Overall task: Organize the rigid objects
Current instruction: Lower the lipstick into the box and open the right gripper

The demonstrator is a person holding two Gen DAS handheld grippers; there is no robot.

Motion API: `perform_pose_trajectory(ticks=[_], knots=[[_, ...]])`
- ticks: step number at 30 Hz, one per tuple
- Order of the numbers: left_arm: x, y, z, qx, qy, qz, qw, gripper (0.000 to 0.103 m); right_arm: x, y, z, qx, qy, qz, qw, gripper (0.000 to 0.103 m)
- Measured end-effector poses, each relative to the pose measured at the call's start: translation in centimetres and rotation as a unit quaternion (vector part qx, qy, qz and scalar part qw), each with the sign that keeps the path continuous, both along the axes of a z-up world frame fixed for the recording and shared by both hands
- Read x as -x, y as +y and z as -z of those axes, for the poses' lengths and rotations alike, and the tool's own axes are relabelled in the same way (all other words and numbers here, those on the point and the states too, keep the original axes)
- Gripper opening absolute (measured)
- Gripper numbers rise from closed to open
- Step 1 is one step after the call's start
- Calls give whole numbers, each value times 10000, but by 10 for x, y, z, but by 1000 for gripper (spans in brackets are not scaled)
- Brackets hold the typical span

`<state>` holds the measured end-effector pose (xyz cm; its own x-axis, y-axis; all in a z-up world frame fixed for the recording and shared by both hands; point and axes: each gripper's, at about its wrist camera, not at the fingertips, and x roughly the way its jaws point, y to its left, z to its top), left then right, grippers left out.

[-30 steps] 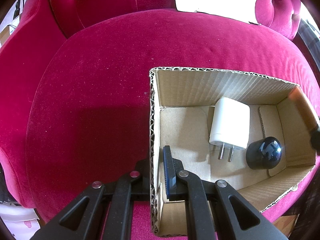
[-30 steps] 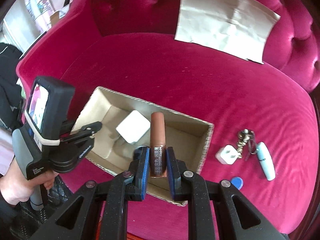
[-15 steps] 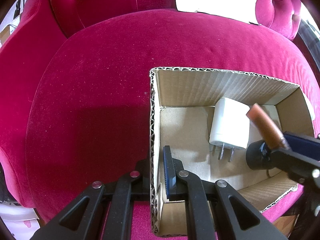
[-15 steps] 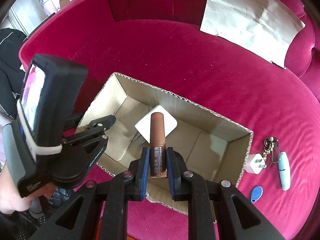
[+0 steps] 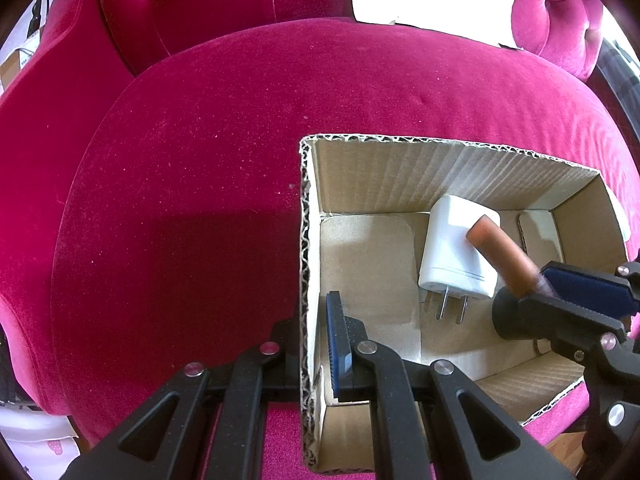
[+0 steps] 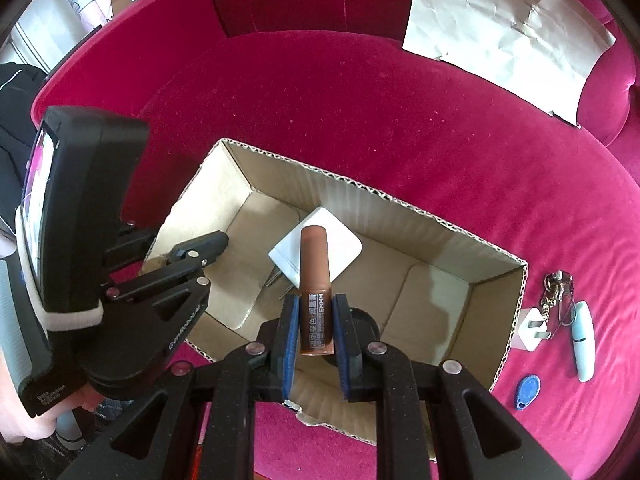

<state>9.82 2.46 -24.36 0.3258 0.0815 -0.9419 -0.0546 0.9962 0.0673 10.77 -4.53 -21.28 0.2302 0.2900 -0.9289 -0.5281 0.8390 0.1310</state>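
An open cardboard box (image 5: pixel 400 168) (image 6: pixel 432 224) sits on a pink velvet sofa. Inside lie a white plug charger (image 5: pixel 456 252) (image 6: pixel 344 252) and a black round object (image 5: pixel 508 320), partly hidden. My left gripper (image 5: pixel 316 344) is shut on the box's left wall (image 5: pixel 306 280); it also shows in the right wrist view (image 6: pixel 200 248). My right gripper (image 6: pixel 315 332) is shut on a brown tube (image 6: pixel 315 280) (image 5: pixel 500 256) and holds it over the box, above the charger.
On the sofa seat right of the box lie a small white plug (image 6: pixel 530 334), a key bunch (image 6: pixel 554 292), a pale blue-and-white tube (image 6: pixel 583 340) and a blue tag (image 6: pixel 526 388). A sheet of paper (image 6: pixel 508 36) leans on the backrest.
My right gripper has carried the brown tube leftward and lower, from beyond the box's right end to over its inside above the charger. My left gripper has stayed clamped on the box wall.
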Motion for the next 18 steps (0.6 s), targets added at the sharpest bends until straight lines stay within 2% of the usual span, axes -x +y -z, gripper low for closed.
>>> perform_pose_trajectory(ticks=[1, 3, 13, 15, 18], knots=[[0, 0, 0, -3, 1, 2, 10000, 8, 1, 0, -1, 9, -21, -13, 10000, 21], [0, 0, 0, -4, 2, 4, 10000, 9, 2, 0, -2, 39, -58, -32, 10000, 46], [0, -2, 1, -18, 8, 21, 10000, 9, 2, -10, -8, 216, -381, 239, 9988, 85], [0, -2, 1, -22, 9, 22, 10000, 9, 2, -13, -10, 181, -420, 261, 9986, 98], [0, -1, 1, -9, 3, 25, 10000, 9, 0, -14, -12, 155, -434, 253, 9986, 102]])
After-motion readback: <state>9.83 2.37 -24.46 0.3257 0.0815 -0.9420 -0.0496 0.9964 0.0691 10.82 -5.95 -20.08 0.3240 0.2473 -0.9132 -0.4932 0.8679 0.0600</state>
